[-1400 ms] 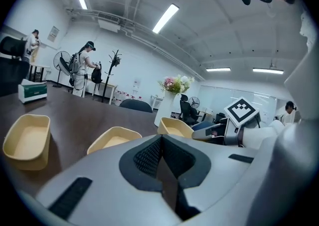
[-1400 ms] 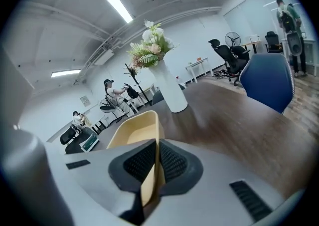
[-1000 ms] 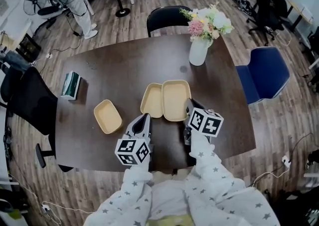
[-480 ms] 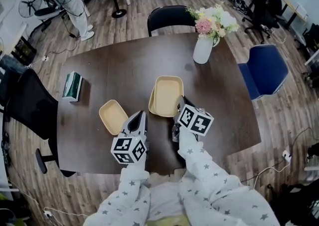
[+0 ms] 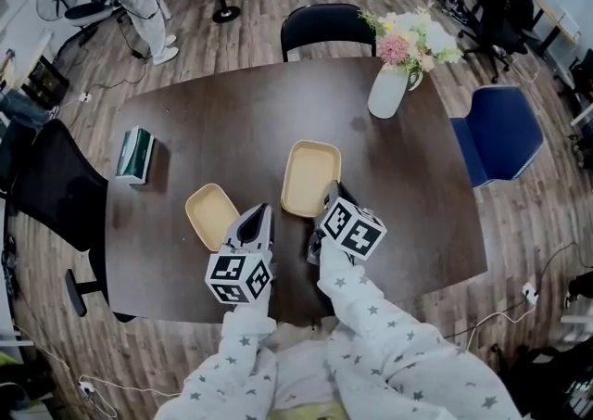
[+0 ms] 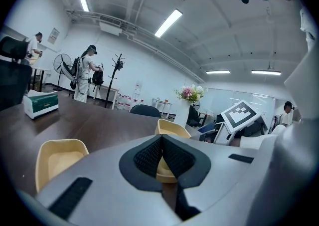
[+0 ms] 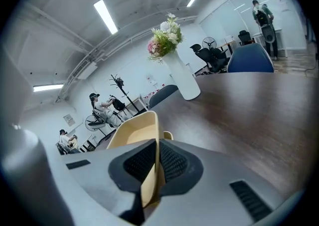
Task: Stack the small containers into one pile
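Dark wooden table point(image 5: 232, 121) seen from above; white vase point(image 5: 387, 94) of flowers taken as reference.

- Held container point(image 5: 310, 175): pale yellow, shallow, rounded corners. Found on the near side of the vase, toward the person and a little left of it, well apart from it. Its near rim is clamped by the right gripper point(image 5: 330, 190). In the right gripper view the pads are seen pressed on either side of the thin wall point(image 7: 132, 132), jaws nearly together. A second yellow rim is glimpsed just behind the held wall; possibly another container nested inside, but this is not settled by the view.
- Lone container point(image 5: 211, 214): same colour, smaller footprint. Set farther from the vase, left of the held container and apart from it, open side up.
- Left gripper point(image 5: 263, 212): placed on the near side of the vase between the two containers, touching neither. Jaws are seen closed on each other in the left gripper view point(image 6: 162, 137), with nothing gripped; the lone container point(image 6: 57, 157) is seen to its left.
- Green box point(image 5: 134, 154): far left of the vase, at the table's left edge.
- Black chair point(image 5: 324, 27) noted beyond the vase, blue chair point(image 5: 496, 135) to its right.
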Tool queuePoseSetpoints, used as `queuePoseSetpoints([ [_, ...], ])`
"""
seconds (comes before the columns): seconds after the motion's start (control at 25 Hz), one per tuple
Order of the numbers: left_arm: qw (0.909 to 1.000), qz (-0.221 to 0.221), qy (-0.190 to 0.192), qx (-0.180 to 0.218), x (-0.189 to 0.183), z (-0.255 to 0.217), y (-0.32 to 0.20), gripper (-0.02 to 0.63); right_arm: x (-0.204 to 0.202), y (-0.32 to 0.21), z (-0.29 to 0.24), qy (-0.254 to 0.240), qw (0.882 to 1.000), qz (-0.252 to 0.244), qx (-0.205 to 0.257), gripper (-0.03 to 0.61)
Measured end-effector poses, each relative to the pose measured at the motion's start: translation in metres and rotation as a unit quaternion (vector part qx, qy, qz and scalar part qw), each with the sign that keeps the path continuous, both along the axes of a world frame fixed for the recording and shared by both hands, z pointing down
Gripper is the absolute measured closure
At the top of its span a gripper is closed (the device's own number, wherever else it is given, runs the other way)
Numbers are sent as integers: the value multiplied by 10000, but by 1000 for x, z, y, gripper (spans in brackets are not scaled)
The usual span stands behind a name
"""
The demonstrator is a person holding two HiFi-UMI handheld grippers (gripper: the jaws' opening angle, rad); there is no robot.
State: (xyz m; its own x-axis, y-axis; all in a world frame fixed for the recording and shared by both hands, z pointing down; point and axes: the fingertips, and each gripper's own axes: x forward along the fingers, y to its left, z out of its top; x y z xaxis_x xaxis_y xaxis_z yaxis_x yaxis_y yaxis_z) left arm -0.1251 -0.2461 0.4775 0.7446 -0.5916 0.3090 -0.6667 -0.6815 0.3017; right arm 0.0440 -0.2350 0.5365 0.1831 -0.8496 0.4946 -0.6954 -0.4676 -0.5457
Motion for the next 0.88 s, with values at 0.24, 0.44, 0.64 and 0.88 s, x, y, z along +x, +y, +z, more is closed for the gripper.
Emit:
queuePoseSetpoints([
  [0.24,9999,-48,-68,-127,-10,8,-6,588,-11,-6,11,-164,9994,303,-49,543],
  [0.44,9997,-54,-92,-207,-11,15,-8,589,-10,-5,20,-171,9989,404,-192,543],
  [0.64,9997,-33,-112,-235,-8,17,-8,588,-9,-3,30,-278,9982,458,-282,543],
  [0.88,9996,-34,-146,-249,-6,19,-6,589,-14,-4,38,-284,9985,332,-339,541],
])
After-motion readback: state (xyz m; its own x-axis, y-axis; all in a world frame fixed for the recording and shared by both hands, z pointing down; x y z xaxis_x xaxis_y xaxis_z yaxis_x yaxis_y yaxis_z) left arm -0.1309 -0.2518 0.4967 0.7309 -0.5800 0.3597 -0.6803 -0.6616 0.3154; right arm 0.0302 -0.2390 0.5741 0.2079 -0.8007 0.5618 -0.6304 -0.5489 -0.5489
